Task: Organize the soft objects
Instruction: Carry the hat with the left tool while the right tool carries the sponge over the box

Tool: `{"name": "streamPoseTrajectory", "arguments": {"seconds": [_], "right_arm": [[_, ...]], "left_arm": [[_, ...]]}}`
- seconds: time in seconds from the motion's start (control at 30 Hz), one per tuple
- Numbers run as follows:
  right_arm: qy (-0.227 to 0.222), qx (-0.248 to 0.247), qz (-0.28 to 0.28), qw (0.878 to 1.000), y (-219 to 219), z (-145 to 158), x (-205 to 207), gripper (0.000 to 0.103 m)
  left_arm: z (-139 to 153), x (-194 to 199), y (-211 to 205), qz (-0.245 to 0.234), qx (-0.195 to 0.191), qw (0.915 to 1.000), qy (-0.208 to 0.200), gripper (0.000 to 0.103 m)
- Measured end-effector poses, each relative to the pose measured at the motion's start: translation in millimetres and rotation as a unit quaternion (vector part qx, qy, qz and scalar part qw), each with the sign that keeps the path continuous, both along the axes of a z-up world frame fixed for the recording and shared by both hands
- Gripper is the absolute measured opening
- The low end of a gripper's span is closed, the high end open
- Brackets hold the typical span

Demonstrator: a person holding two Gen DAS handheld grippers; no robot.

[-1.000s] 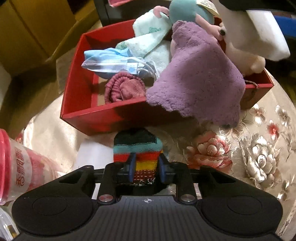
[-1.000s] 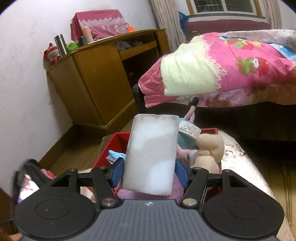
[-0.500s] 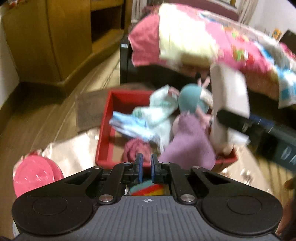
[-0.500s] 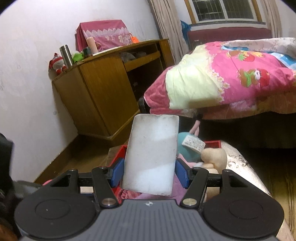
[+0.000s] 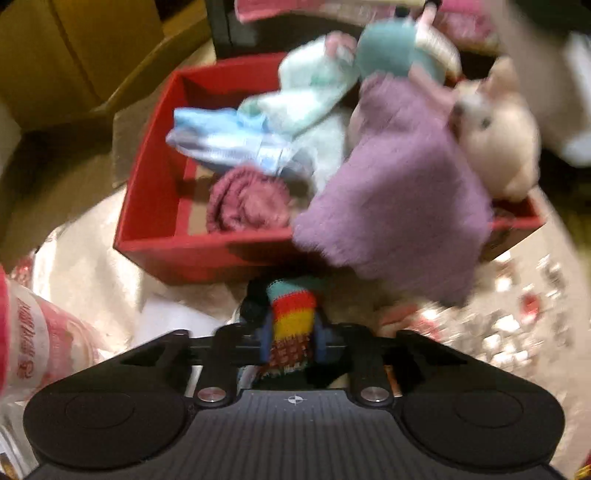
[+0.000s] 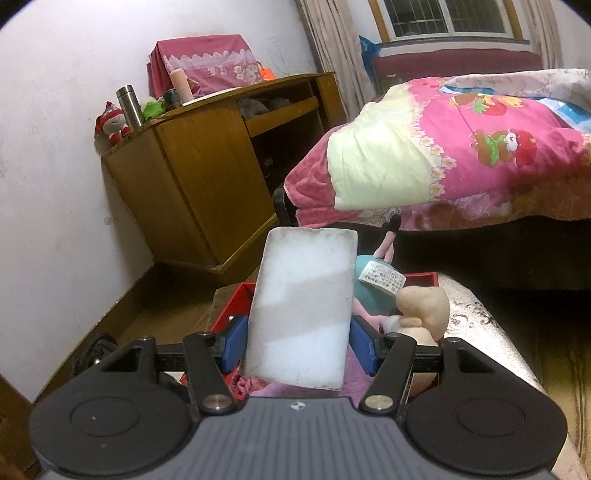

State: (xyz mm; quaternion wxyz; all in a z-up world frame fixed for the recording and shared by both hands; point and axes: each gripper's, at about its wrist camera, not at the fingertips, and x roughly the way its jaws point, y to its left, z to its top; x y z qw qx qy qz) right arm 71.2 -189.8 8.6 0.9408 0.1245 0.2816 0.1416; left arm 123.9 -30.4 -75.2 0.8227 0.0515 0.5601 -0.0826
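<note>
With the left gripper (image 5: 291, 338) jaws opening around the striped sock (image 5: 291, 317) on the worktop just near of the red box (image 5: 155, 236), the sock may slip free, while the right gripper (image 6: 297, 341) pinches a white sponge (image 6: 303, 310) above the overfilled box.

The red print on the plastic cup (image 5: 40, 332) and the toy's white tag (image 6: 382, 277) are too blurred to read.

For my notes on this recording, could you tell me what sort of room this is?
Most likely a home bedroom: a bed with a pink quilt, a wooden desk against the wall, and a curtained window.
</note>
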Motion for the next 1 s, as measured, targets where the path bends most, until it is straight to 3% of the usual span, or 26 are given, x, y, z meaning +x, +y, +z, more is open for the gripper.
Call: {"name": "streamPoseTrajectory", "arguments": {"seconds": [0.2,0.5,0.63,0.87,0.93,1.0], "right_arm": [[-0.006,0.007,-0.001,1.0,-0.2,4.5,-3.9,0.031],[-0.014,0.007,0.002,1.0,11.1,9.2,4.5,0.031],[-0.014,-0.005,0.004,1.0,17.4,6.3,22.4,0.031],[0.02,-0.03,0.018,0.999,28.0,-20.1,67.6,0.031],[0.033,-0.031,0.023,0.999,28.4,-30.1,78.6,0.031],[0.044,-0.039,0.029,0.998,30.6,-38.5,88.9,0.031]], "left_arm": [[51.8,-15.6,26.8,0.02,-0.089,0.9954,-0.029,0.01],[105.0,6.5,42.5,0.075,-0.103,0.9833,-0.13,0.011],[101.8,32.2,39.3,0.089,-0.084,0.9818,-0.145,0.012],[69.1,73.0,37.6,0.101,-0.049,0.9853,-0.128,0.016],[62.3,79.2,39.7,0.104,-0.043,0.9859,-0.124,0.019],[59.0,82.8,41.0,0.109,-0.038,0.9859,-0.121,0.033]]}}
